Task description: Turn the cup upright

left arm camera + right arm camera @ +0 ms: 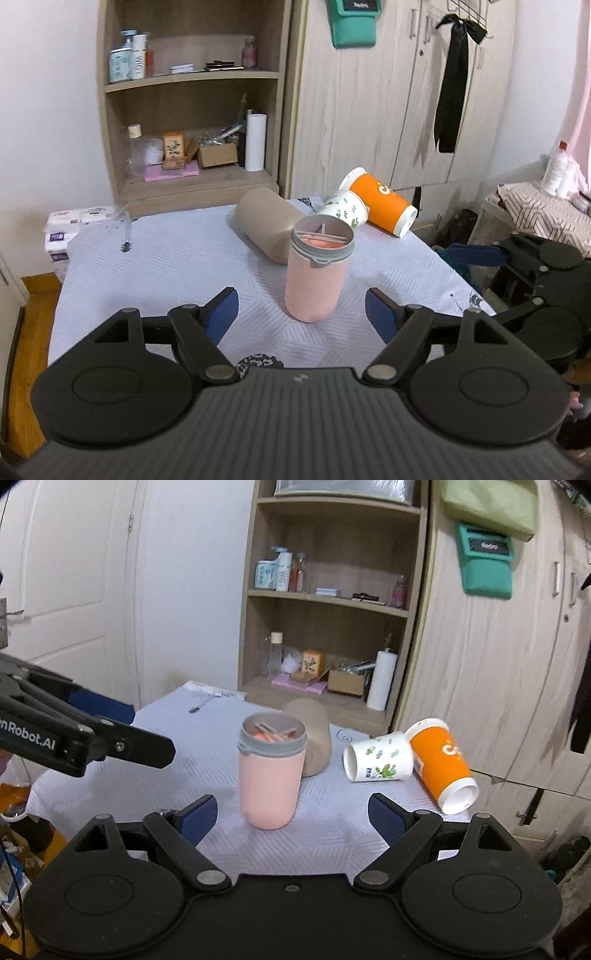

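The left gripper (301, 312) and right gripper (291, 818) both gape wide, holding nothing. The pink cup (317, 271) stands upright just ahead between each one's fingers, on the table (166, 266). Beyond it lie a beige cup (264, 221), floral cup (378, 762) and orange cup (441, 766).

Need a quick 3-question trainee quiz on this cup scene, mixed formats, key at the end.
1. True or false: the pink cup stands upright.
2. How many cups lie on their sides on the table?
3. Which is gripping a cup: A) left gripper, B) right gripper, C) neither?

Key: 1. true. 2. three: beige cup, floral cup, orange cup. 3. C, both are open and empty.
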Demonstrator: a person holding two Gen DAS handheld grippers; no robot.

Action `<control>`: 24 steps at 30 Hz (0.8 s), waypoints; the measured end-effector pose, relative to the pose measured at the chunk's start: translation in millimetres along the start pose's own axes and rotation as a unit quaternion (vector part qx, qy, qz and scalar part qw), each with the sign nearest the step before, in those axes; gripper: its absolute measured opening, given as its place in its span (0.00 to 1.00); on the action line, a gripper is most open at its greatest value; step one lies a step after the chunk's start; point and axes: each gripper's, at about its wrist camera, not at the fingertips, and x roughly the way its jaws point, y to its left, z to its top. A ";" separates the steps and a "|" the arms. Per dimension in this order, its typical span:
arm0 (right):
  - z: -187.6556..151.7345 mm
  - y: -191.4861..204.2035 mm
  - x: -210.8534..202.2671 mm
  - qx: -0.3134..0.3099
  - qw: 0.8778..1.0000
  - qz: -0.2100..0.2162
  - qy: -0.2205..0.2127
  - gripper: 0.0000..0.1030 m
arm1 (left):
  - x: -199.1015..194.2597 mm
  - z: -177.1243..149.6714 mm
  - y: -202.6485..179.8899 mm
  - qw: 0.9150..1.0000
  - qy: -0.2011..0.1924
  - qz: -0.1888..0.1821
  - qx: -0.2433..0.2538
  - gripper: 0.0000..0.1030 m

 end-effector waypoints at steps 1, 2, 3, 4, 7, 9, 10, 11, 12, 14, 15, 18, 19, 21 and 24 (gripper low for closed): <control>1.7 2.2 -4.8 0.000 1.000 -0.005 -0.002 0.89 | -4.9 0.0 -0.1 1.000 -0.001 0.002 -0.005 0.73; 3.3 3.0 -9.0 0.000 1.000 -0.006 -0.005 0.89 | -9.8 -1.0 0.3 1.000 -0.003 0.005 -0.008 0.74; 5.0 4.0 -12.8 0.000 1.000 -0.007 -0.007 0.89 | -13.6 -1.2 0.3 1.000 -0.003 0.009 -0.010 0.76; 6.7 5.5 -17.0 0.001 1.000 -0.007 -0.009 0.89 | -17.1 -1.5 -0.8 1.000 -0.004 0.015 -0.010 0.82; 13.0 10.7 -27.9 0.000 1.000 -0.001 -0.021 0.90 | -24.3 -2.4 -9.0 0.998 -0.009 0.058 0.003 0.98; 17.8 15.0 -30.4 -0.006 1.000 -0.009 -0.021 0.91 | -27.8 -2.3 -9.6 0.997 -0.011 0.082 -0.001 1.00; 19.7 16.3 -30.9 -0.006 1.000 -0.012 -0.021 0.91 | -29.7 -1.3 -7.3 0.996 -0.010 0.088 -0.007 1.00; 20.9 16.4 -31.4 -0.003 1.000 -0.013 -0.019 0.92 | -31.0 -0.5 -5.5 0.996 -0.008 0.093 -0.012 1.00; 21.7 16.1 -31.9 0.001 1.000 -0.013 -0.016 0.92 | -31.8 0.3 -3.6 0.995 -0.005 0.100 -0.016 1.00; 23.5 14.3 -31.9 0.011 1.000 -0.019 -0.012 0.92 | -32.6 1.5 0.3 0.993 0.000 0.120 -0.021 1.00; 24.2 13.4 -32.8 0.016 1.000 -0.023 -0.010 0.92 | -32.1 2.0 1.5 0.991 0.003 0.130 -0.022 1.00; 26.3 9.0 -35.0 0.035 0.999 -0.033 -0.006 0.96 | -30.9 3.2 2.9 0.986 0.020 0.163 -0.025 1.00; 26.9 7.1 -36.3 0.043 0.998 -0.036 -0.006 0.98 | -30.0 4.2 3.2 0.985 0.029 0.171 -0.024 1.00; 27.8 4.1 -38.9 0.057 0.998 -0.040 -0.004 0.99 | -27.3 5.2 3.0 0.983 0.045 0.176 -0.020 1.00; 28.7 0.6 -41.2 0.071 0.996 -0.048 0.002 1.00 | -26.0 4.0 0.9 0.983 0.049 0.178 -0.020 1.00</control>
